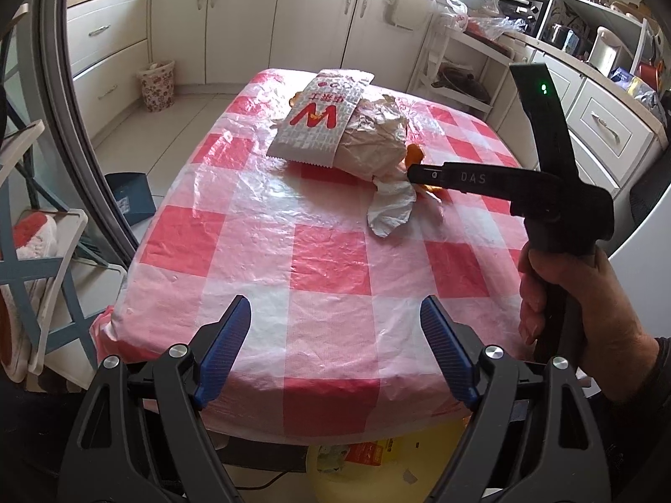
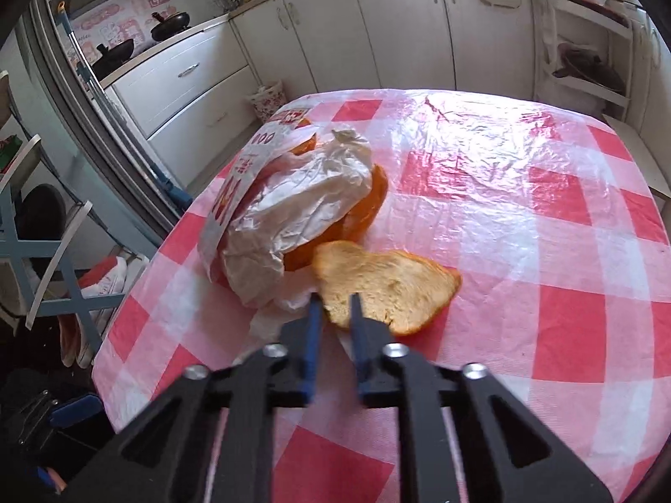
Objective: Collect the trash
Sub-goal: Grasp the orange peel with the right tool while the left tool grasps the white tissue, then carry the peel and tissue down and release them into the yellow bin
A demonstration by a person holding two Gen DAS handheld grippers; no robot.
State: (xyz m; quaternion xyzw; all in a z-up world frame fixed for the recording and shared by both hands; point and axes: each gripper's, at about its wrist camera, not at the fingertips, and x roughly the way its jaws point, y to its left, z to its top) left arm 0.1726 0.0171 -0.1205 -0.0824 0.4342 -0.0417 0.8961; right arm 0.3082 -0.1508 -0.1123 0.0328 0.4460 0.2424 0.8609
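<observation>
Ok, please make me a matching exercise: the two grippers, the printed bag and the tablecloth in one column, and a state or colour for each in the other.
1. left gripper
2. right gripper
3. bag
4. tablecloth

a. red and white checks
b. shut on the peel
c. open, nothing between its fingers
d. grey, with a red W printed on it

Pairs: 1-c, 2-b, 3-d, 4-a

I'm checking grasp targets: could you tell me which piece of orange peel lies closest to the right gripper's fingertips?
The loose peel lying pith-up, right at the right gripper; the other peels sit under the wrapper.
</observation>
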